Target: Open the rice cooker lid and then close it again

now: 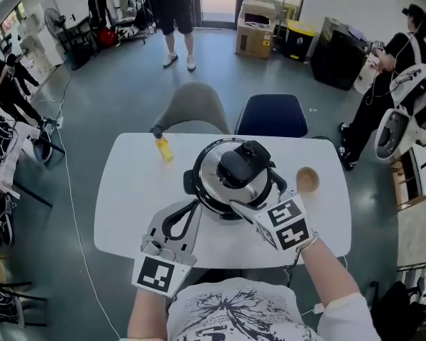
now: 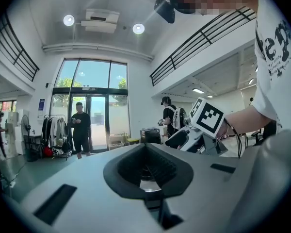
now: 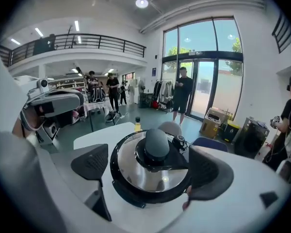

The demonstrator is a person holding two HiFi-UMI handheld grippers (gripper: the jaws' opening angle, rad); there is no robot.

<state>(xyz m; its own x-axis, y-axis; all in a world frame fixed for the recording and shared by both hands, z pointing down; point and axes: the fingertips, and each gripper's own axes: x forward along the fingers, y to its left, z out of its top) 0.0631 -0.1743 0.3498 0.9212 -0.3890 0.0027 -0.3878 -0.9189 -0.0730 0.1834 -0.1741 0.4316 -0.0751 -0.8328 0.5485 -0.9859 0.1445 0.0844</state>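
Observation:
The rice cooker [image 1: 231,180] stands in the middle of the white table [image 1: 128,204], its shiny steel lid [image 3: 145,176] down and a black knob [image 3: 156,144] on top. My right gripper [image 1: 259,197] is at the cooker's front right, tilted down toward it and open. In the right gripper view its two dark pads [image 3: 89,161] stand either side of the lid's near rim, touching nothing. My left gripper [image 1: 190,206] lies level at the cooker's front left, jaws shut with nothing between them. In the left gripper view [image 2: 148,171] the cooker is hidden.
A small yellow bottle [image 1: 163,148] stands on the table behind and left of the cooker, and a wooden cup [image 1: 307,180] to its right. A grey chair [image 1: 192,109] and a blue chair [image 1: 272,114] sit at the far edge. People stand farther off.

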